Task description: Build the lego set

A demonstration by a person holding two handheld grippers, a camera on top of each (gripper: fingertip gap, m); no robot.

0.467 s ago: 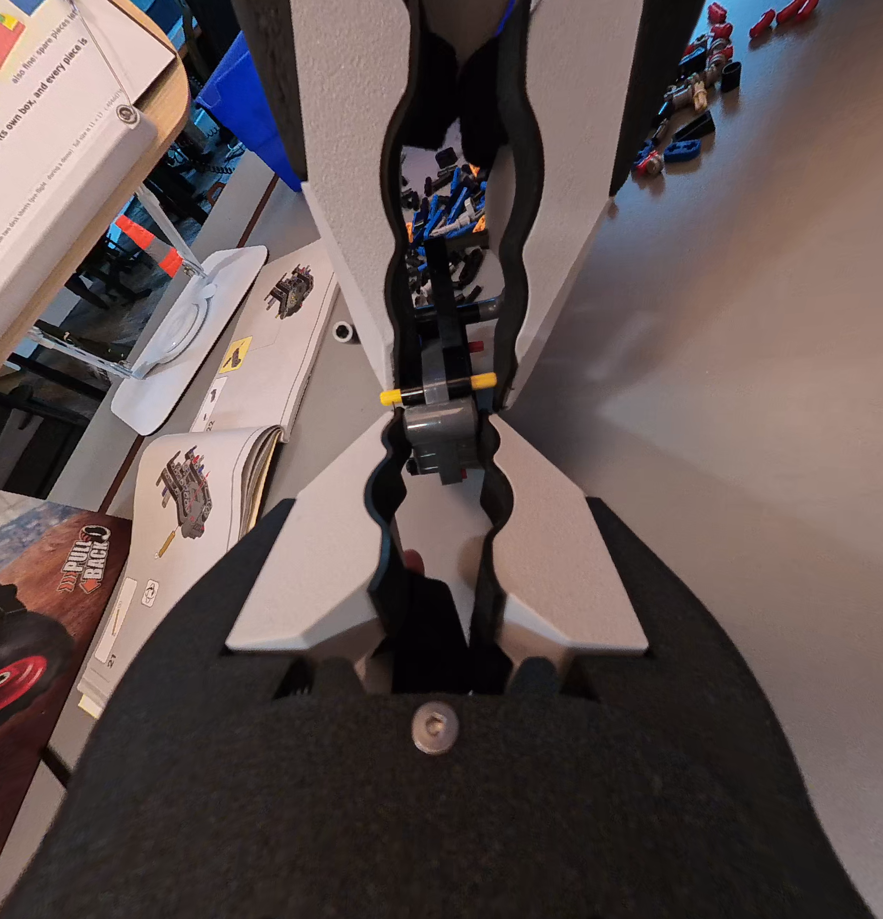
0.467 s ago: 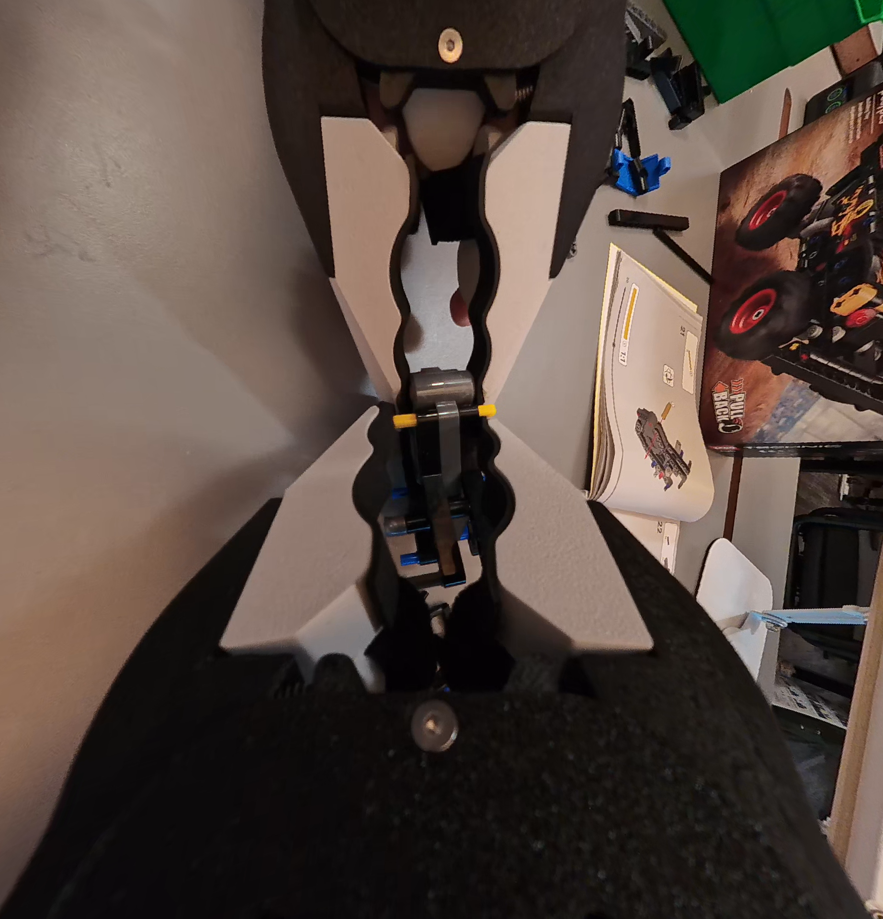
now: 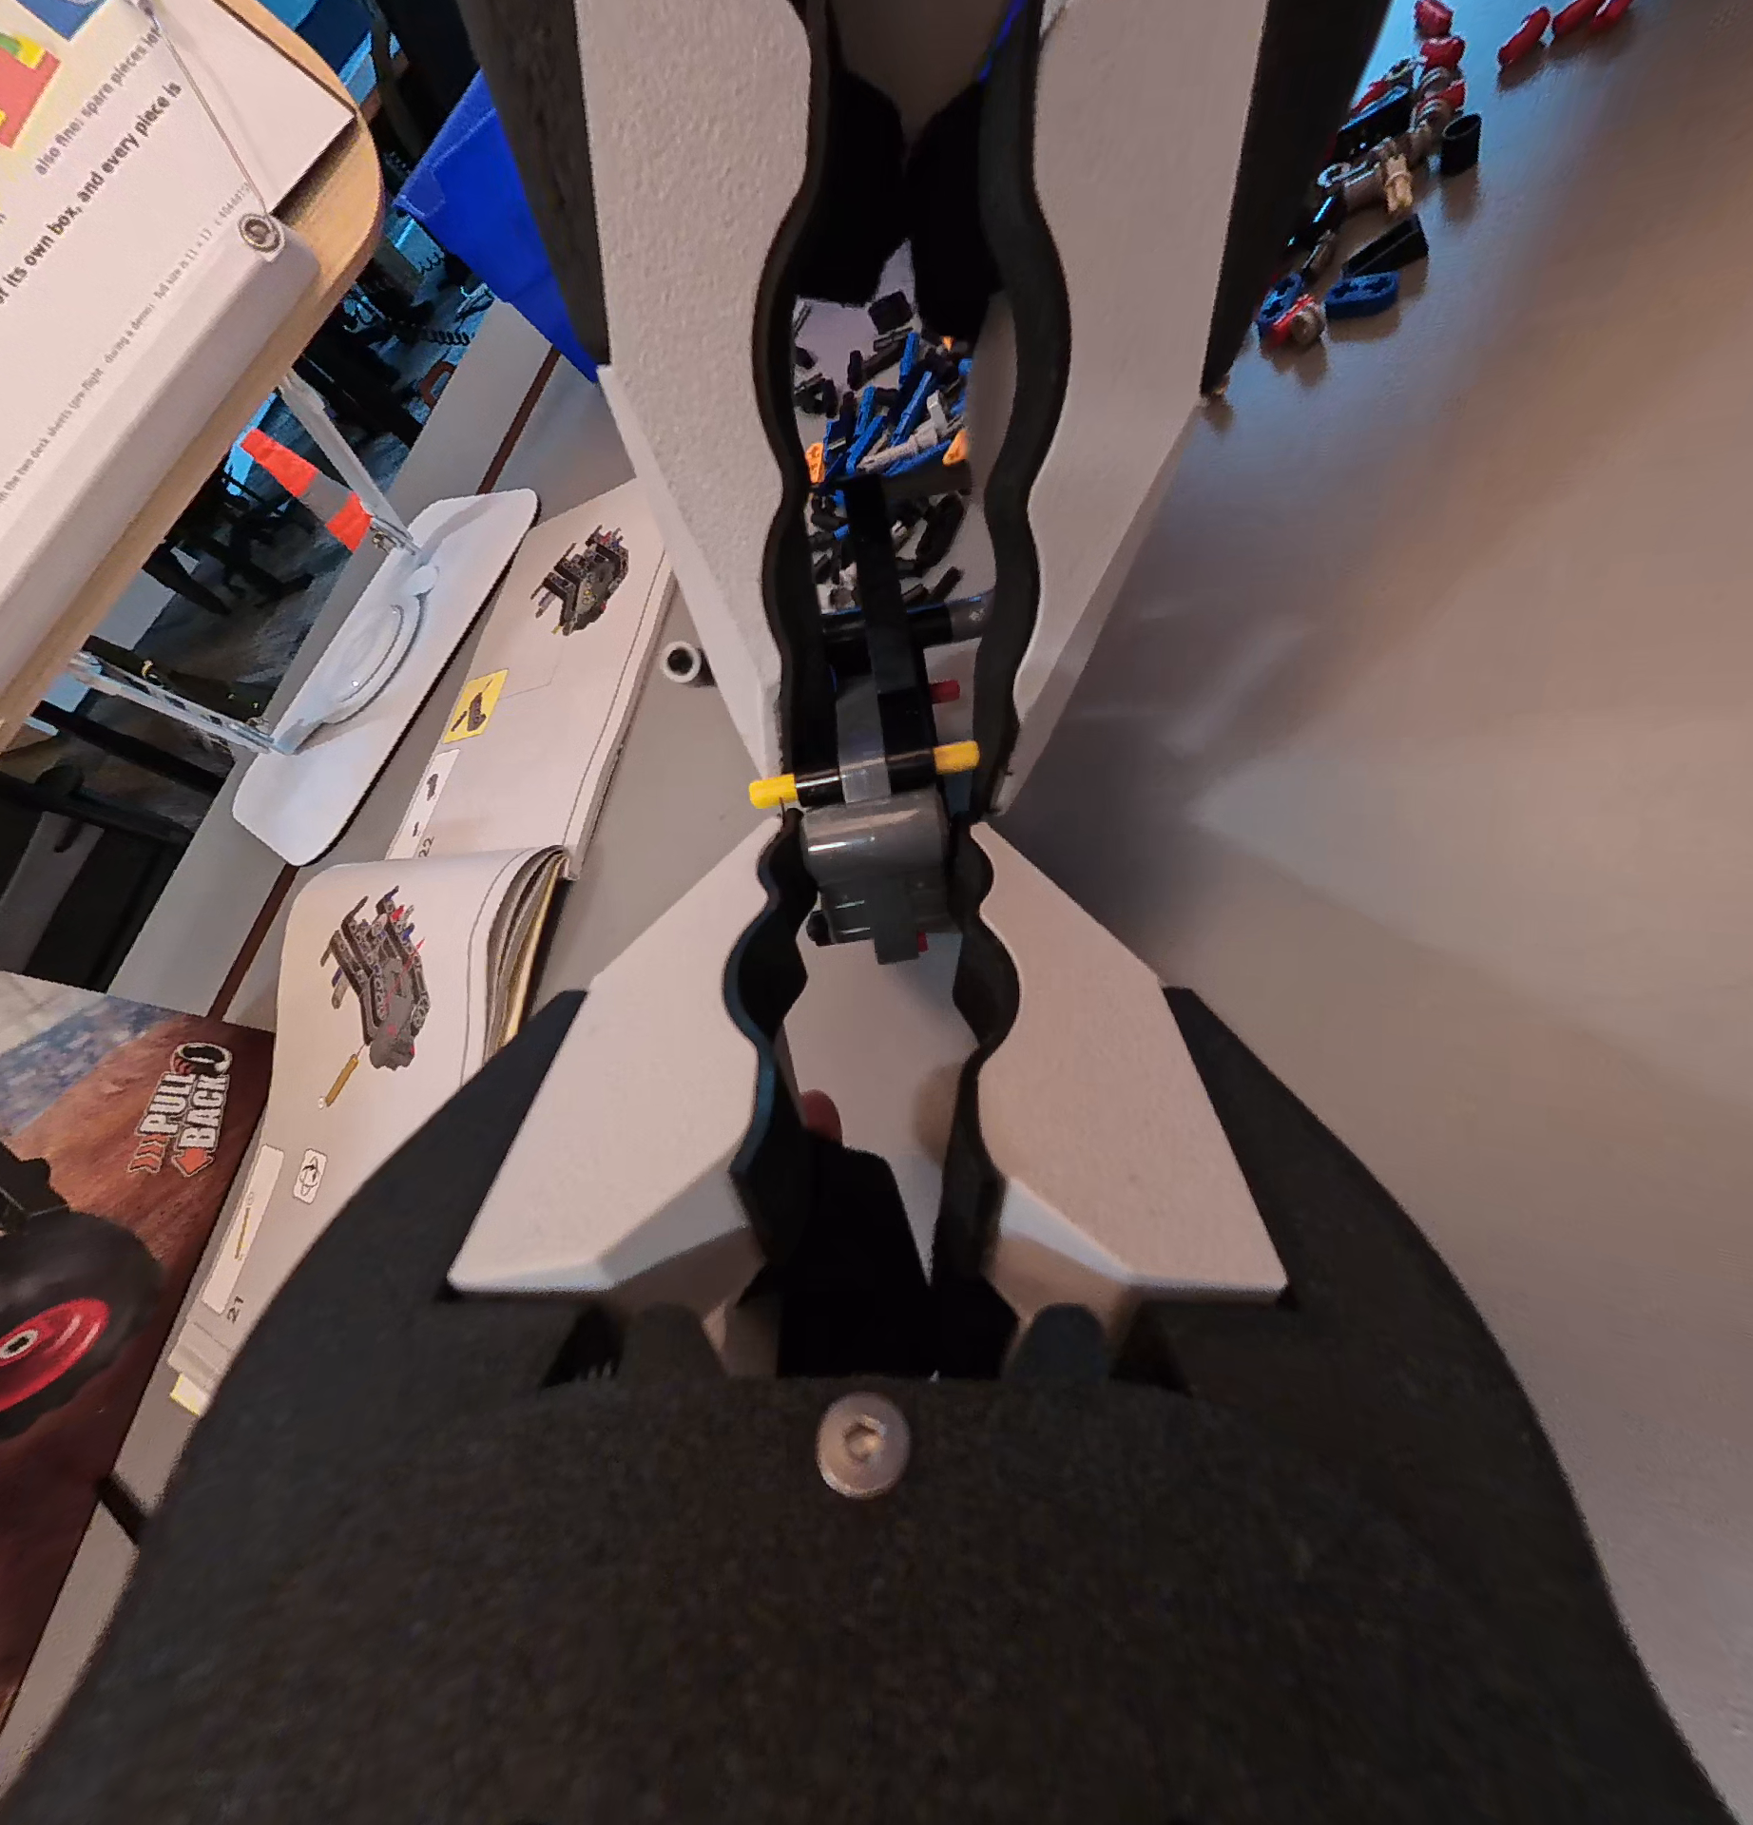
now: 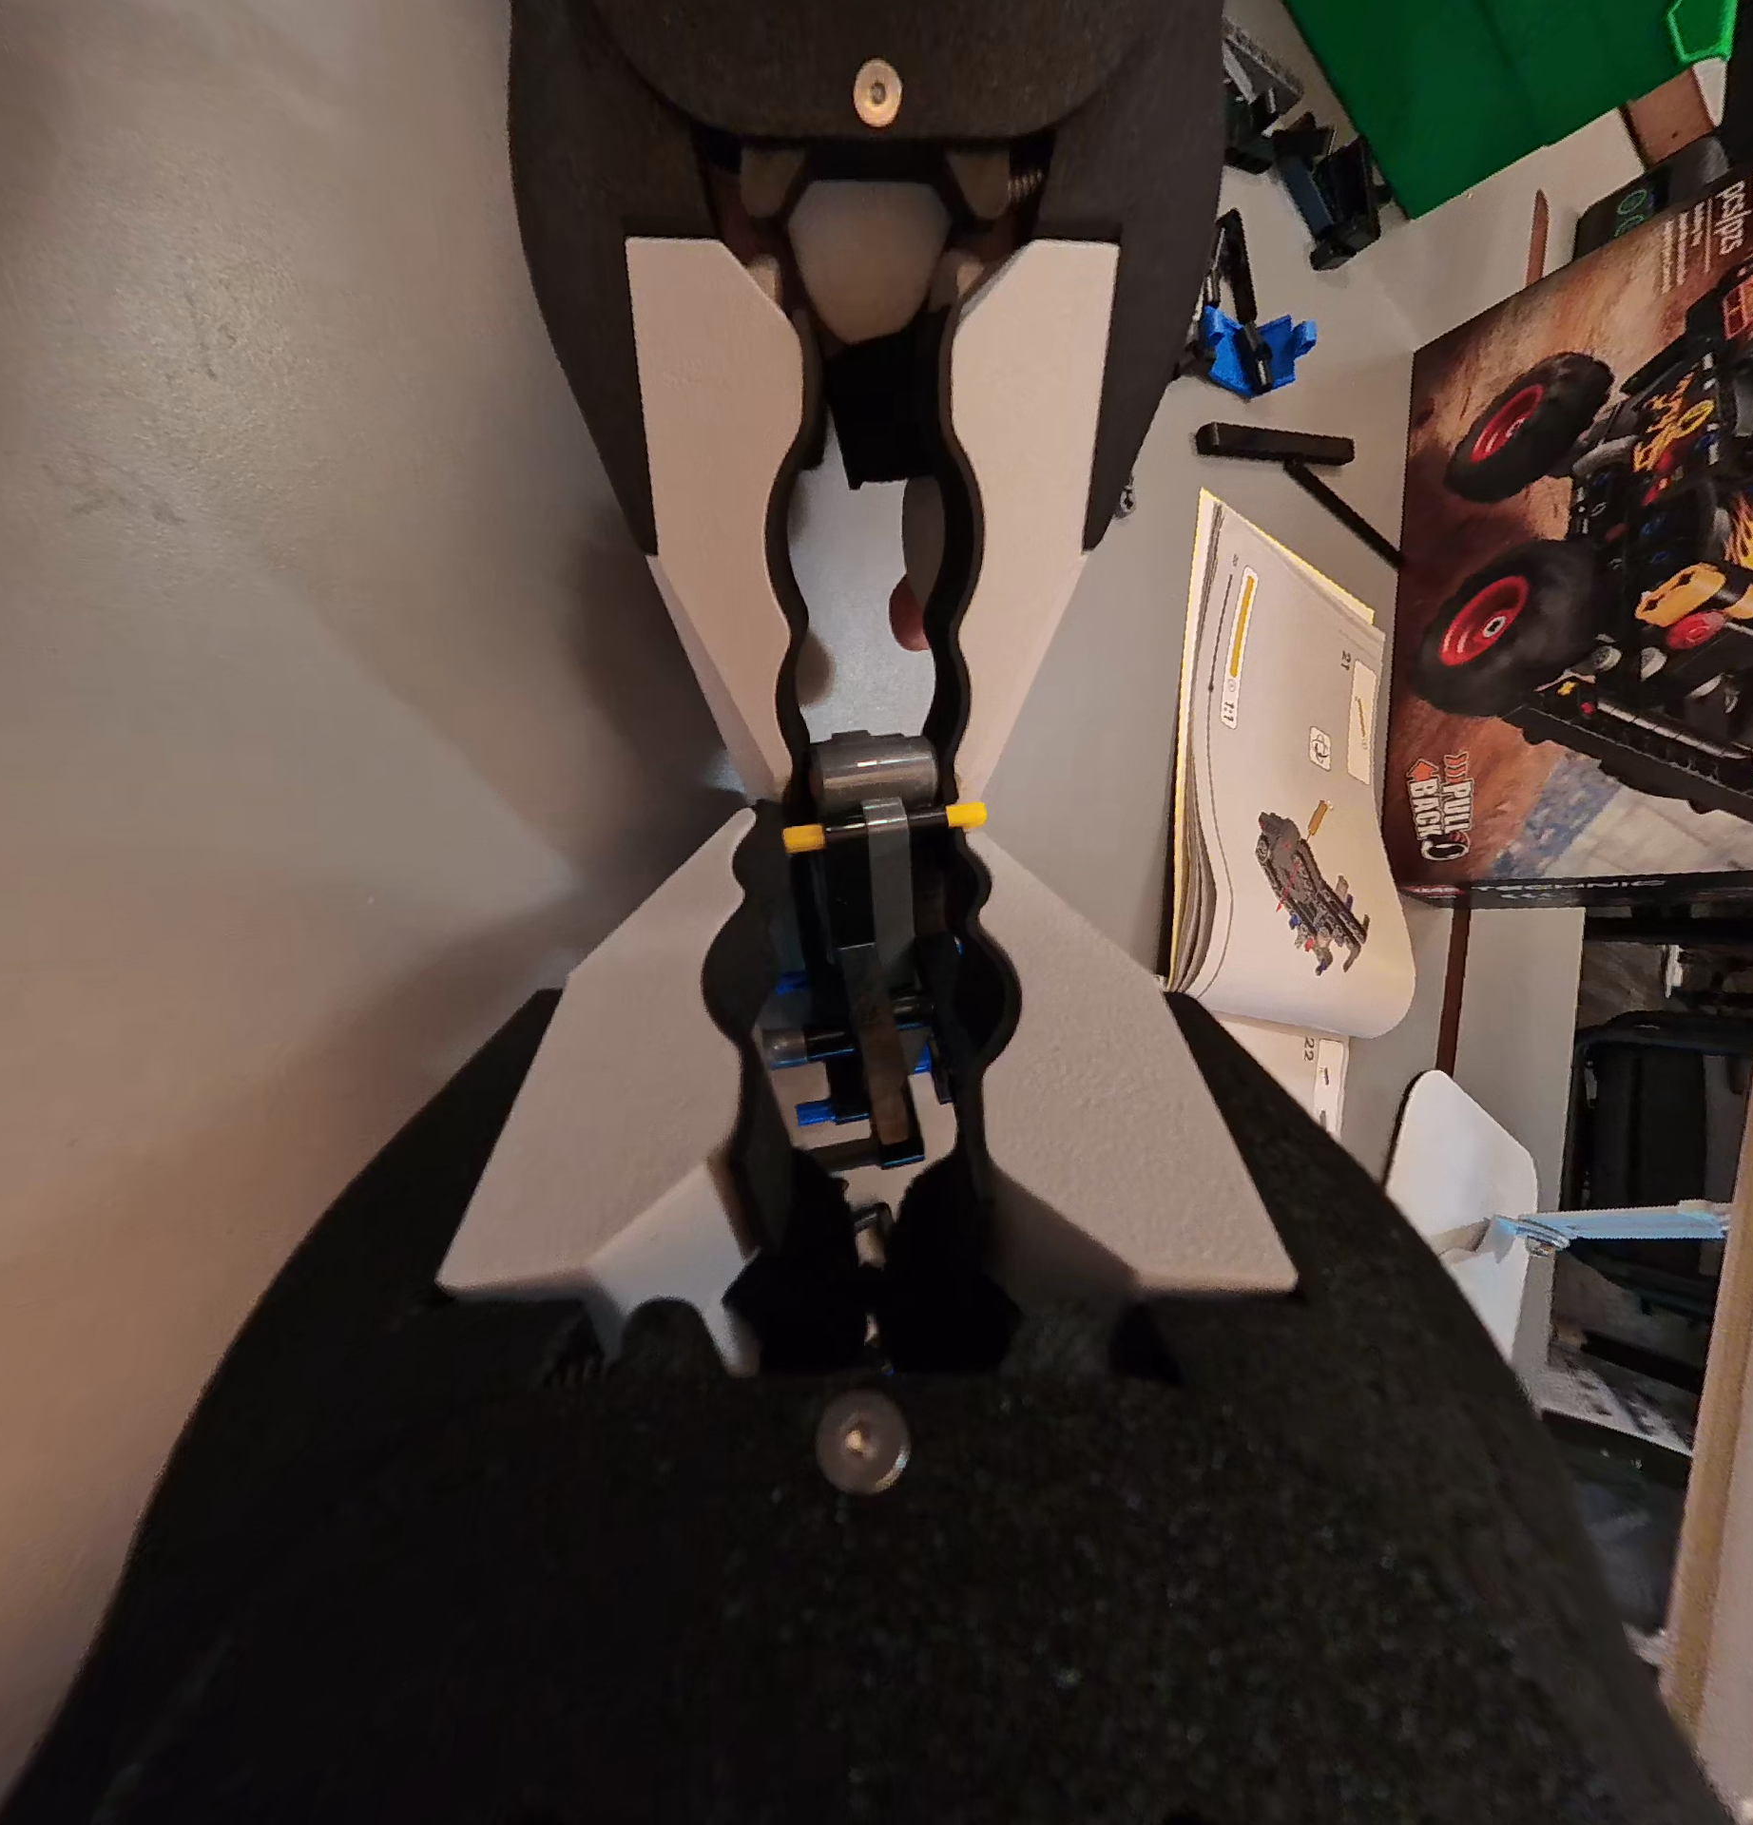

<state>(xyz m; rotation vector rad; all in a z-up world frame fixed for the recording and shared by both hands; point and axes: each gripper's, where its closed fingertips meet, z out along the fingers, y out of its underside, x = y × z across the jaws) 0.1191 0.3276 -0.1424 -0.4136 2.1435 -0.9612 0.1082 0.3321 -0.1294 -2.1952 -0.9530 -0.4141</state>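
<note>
My two grippers meet tip to tip above the grey table [image 3: 1445, 889]. My left gripper [image 3: 877, 839] is shut on a dark grey block [image 3: 877, 874] at its fingertips; the block also shows in the right wrist view [image 4: 873, 770]. My right gripper [image 4: 868, 830] is shut on a black and blue lego assembly [image 4: 868, 997], which runs back deep between its fingers. In the left wrist view the assembly [image 3: 877, 612] comes down from the top inside the right gripper [image 3: 892, 780]. A yellow-tipped axle [image 3: 863, 775] crosses where block and assembly meet, as the right wrist view [image 4: 882, 828] also shows.
An open instruction booklet [image 3: 398, 968] and the set's box [image 4: 1594, 553] lie beside the grippers. Loose pieces lie in a pile [image 3: 882, 435] behind the right gripper and in a group [image 3: 1366, 217] at the far right. A blue bin [image 3: 477, 227] and a green bin [image 4: 1505, 89] stand farther off. The tips of both grippers are at nearly the same place.
</note>
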